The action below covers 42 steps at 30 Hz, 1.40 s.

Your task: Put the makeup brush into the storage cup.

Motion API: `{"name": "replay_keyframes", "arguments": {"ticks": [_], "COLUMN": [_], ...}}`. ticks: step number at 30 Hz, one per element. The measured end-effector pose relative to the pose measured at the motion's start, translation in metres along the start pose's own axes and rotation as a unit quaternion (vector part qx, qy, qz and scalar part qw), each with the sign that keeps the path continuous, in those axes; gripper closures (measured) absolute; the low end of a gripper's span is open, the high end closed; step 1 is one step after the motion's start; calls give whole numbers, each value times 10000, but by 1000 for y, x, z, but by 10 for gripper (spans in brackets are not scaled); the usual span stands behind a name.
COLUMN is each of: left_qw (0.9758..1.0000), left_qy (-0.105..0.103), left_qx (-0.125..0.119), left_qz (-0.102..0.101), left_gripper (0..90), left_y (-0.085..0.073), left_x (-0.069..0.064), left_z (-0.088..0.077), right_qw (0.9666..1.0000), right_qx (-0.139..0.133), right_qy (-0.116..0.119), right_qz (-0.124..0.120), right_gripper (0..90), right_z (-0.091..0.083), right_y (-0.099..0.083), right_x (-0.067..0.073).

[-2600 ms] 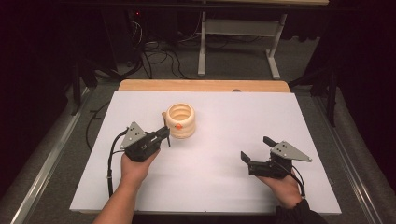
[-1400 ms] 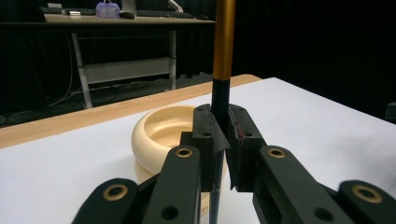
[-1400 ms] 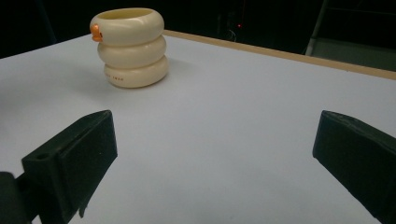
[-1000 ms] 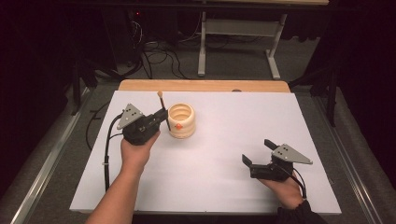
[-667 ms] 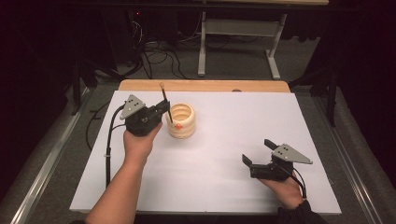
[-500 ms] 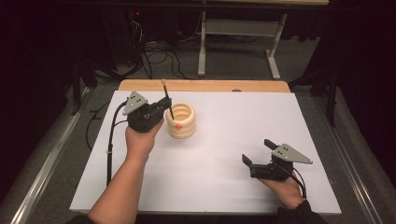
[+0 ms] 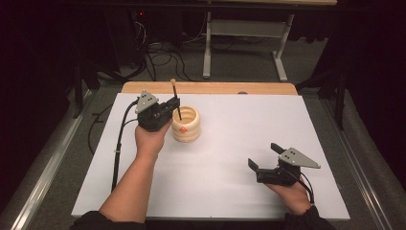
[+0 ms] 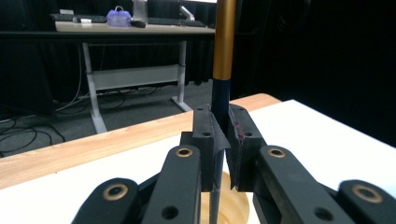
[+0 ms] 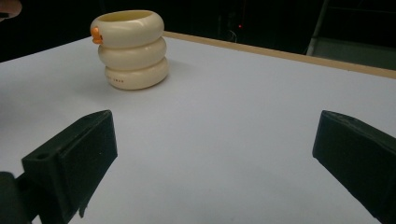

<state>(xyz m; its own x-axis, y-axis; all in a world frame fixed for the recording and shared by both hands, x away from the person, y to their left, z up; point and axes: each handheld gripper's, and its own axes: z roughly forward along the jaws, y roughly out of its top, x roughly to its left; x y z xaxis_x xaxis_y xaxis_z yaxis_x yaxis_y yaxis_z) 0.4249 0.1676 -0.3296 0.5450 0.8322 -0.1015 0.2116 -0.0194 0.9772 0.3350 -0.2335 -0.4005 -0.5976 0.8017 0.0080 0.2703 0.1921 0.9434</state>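
A thin stick [image 7: 174,95] with a tan upper part and a dark lower part stands nearly upright in my left gripper [image 7: 176,108], whose jaws are shut on it. In the left gripper view the stick [image 8: 224,51] rises between the pads of the left gripper [image 8: 223,135], and its lower end hangs over the mouth of the holder [image 8: 235,211]. This cream ringed holder [image 7: 186,125] bears a small orange mark [image 7: 182,129]. My right gripper [image 7: 263,155] rests open at the front right. In its own view the right gripper [image 9: 215,133] faces the holder [image 9: 130,49].
A white sheet [image 7: 239,120] covers the table, with a wooden strip [image 7: 215,88] along its far edge. Behind the table stand a desk frame [image 7: 239,33] and floor cables [image 7: 158,52]. A cable [image 7: 117,143] trails from the left gripper.
My left hand has carried the stick to the right, from beside the holder's left rim to over its mouth. The right hand has kept still.
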Motion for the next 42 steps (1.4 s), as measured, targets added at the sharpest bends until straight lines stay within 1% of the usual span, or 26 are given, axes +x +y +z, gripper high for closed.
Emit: {"name": "replay_keyframes", "arguments": {"ticks": [3,10,19,28,42], "left_qw": [10000,9998,9996,9992,9987], "left_qy": [36,71,112,117,112], "left_qx": [62,178,259,368,481], "left_qz": [48,31,-9,42,101], "left_gripper": [833,834,833,833,833], "left_y": [-2,-10,-24,-34,-42], "left_x": [0,2,7,7,5], "left_z": [3,10,12,14,17], "right_qw": [10000,10000,10000,10000,10000], "right_qx": [-4,3,32,26,38], "right_qy": [10,10,42,49,57], "right_qz": [13,-18,9,-32,-54], "right_gripper": [13,12,13,14,15], "right_z": [0,0,1,2,2], "right_y": [0,0,-1,-1,-1], "right_x": [0,0,2,2,2]}}
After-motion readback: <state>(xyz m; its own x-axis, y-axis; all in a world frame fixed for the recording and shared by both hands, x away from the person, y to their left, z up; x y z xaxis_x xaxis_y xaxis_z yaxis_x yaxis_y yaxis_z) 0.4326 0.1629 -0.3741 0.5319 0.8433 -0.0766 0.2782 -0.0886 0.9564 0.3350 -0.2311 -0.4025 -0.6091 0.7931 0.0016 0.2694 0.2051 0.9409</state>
